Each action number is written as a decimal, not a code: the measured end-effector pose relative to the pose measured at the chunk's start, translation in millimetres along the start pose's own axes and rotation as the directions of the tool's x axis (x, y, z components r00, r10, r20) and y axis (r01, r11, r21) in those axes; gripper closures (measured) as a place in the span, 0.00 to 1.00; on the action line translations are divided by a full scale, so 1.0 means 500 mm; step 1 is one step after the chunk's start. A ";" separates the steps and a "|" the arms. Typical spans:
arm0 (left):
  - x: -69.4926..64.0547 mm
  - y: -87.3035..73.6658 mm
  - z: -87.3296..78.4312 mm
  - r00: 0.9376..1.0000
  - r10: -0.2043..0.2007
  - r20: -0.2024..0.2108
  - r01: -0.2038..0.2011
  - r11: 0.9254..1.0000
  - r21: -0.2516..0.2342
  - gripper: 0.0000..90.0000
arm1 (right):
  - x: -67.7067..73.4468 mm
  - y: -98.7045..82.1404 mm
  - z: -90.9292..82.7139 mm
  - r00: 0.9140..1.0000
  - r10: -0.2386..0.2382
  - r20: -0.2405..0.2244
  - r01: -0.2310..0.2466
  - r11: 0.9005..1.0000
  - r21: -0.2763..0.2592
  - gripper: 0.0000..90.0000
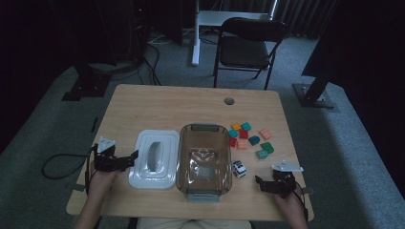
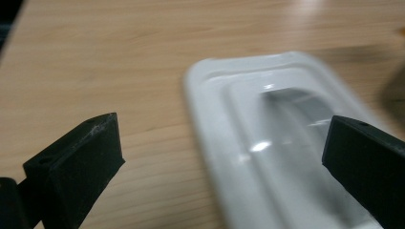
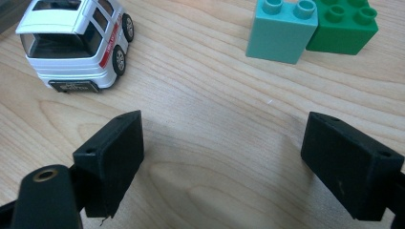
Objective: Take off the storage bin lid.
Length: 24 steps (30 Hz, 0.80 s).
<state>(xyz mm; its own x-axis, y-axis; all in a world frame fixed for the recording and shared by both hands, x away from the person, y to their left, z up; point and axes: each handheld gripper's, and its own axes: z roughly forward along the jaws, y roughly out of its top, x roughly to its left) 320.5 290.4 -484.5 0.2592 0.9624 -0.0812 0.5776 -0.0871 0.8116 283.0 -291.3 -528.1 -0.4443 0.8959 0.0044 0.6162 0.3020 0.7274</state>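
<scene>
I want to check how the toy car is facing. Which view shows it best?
The right gripper view: the white toy car is close and sharp, its rear toward the open right tool, red stripe on its side. The high view shows it small, beside the clear container.

Dim high view, dark room edges, blurred white lid (image 2: 277,143) with glare

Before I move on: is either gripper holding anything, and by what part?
Nothing is held. The left gripper is open beside the white lid; the right gripper is open over bare table, short of the toy car.
</scene>
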 end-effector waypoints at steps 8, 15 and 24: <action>0.038 -0.026 0.030 0.990 -0.080 -0.117 0.088 0.994 0.063 0.01 | 0.000 0.000 0.000 1.000 0.002 0.000 -0.002 1.000 0.000 0.16; 0.042 -0.041 0.046 0.988 -0.071 -0.136 0.089 0.987 0.130 0.01 | 0.000 0.000 0.000 1.000 0.005 0.002 -0.005 1.000 -0.001 0.16; 0.044 -0.046 0.061 0.983 -0.067 -0.172 0.096 0.982 0.163 0.02 | 0.000 0.000 0.000 1.000 0.008 0.005 -0.008 1.000 -0.001 0.16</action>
<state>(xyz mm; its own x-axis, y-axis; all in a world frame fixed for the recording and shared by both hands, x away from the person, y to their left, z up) 336.6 305.6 -522.6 0.0828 0.9960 -0.0349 0.7184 -0.0354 0.6947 282.9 -291.2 -528.1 -0.4361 0.8999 0.0070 0.6188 0.2942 0.7284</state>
